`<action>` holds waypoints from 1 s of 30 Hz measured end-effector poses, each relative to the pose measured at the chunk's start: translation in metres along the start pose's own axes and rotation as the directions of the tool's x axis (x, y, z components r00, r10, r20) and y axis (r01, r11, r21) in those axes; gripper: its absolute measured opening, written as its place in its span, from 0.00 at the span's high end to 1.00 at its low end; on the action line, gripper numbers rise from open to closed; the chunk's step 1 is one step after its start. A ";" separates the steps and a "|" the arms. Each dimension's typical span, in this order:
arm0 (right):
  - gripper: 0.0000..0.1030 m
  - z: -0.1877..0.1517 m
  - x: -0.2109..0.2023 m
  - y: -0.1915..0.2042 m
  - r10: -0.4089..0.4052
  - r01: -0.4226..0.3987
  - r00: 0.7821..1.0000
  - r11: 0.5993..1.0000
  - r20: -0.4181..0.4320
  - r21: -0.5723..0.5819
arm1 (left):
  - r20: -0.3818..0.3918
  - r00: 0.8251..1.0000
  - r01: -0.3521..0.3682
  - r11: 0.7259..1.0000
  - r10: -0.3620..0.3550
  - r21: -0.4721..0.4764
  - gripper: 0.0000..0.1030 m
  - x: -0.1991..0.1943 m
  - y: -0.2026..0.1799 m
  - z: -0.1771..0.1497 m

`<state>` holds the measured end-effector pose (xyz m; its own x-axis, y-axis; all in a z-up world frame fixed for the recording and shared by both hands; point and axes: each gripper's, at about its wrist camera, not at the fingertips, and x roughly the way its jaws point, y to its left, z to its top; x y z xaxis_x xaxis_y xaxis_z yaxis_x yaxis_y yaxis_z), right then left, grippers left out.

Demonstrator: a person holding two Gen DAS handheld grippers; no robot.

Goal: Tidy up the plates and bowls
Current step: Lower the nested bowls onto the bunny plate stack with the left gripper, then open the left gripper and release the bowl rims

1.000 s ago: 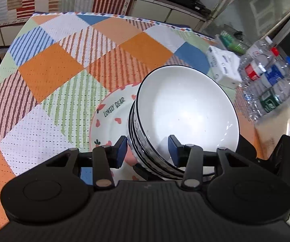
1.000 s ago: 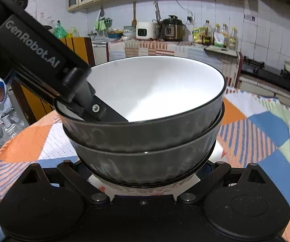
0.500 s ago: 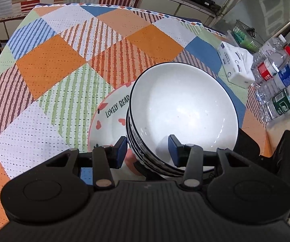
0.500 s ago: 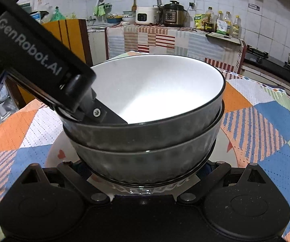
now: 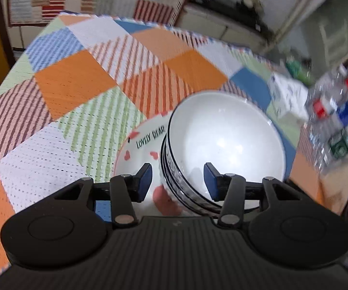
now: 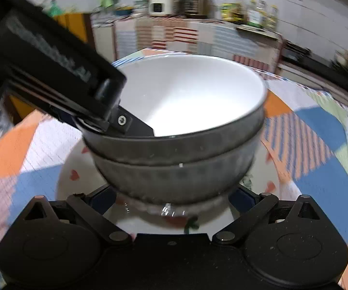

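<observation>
The tabletop (image 5: 72,84), covered in a patchwork cloth of orange, blue, green and striped squares, carried everything you worked with. Towards its right-hand edge, near the clear plastic water bottles (image 5: 338,111) and a white carton (image 5: 287,94), lay the white ceramic plate with red hearts and "LOVELY BEAR" lettering (image 5: 140,149). On that plate sat the stack of white bowls with dark ribbed outsides and black rims (image 5: 222,145), two at least as your right camera showed them (image 6: 174,159).

Your left tool (image 5: 177,181) straddled the near wall of the stack, one blue pad outside and one inside the top bowl, standing apart with a visible gap and so not clamped. Your right tool (image 6: 174,200) sat low against the foot of the stack, its fingers spread wide to either side; whether they pressed the bowl I could not tell.

By my reading, you were at the step of setting the bowls down on the plate and letting go. Both views were blurred, which suggested motion. The next move would call for drawing the left tool up clear of the rim without tipping the stack, and easing the right one straight back.
</observation>
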<state>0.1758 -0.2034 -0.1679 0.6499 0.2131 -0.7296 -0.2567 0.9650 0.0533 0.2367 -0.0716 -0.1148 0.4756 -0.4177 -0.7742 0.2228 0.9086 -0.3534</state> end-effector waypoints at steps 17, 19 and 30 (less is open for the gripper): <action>0.03 0.013 -0.121 0.005 -0.149 0.143 0.988 0.985 0.050 0.099 | 0.213 0.974 -0.110 0.980 0.073 0.167 0.42 -0.129 -0.036 -0.029; 0.03 0.014 -0.135 0.008 -0.176 0.171 0.983 0.981 0.058 0.090 | 0.218 0.973 -0.110 0.978 0.070 0.179 0.41 -0.143 -0.039 -0.034; 0.03 0.002 -0.188 0.015 -0.254 0.242 0.966 0.954 0.046 0.179 | 0.265 0.952 -0.209 0.961 0.156 0.182 0.35 -0.186 -0.043 -0.069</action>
<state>0.0507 -0.2289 -0.0287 0.7259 -0.0318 -0.6871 0.0406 0.9992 -0.0034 0.0799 -0.0322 0.0082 0.7128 -0.2565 -0.6528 0.2699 0.9594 -0.0822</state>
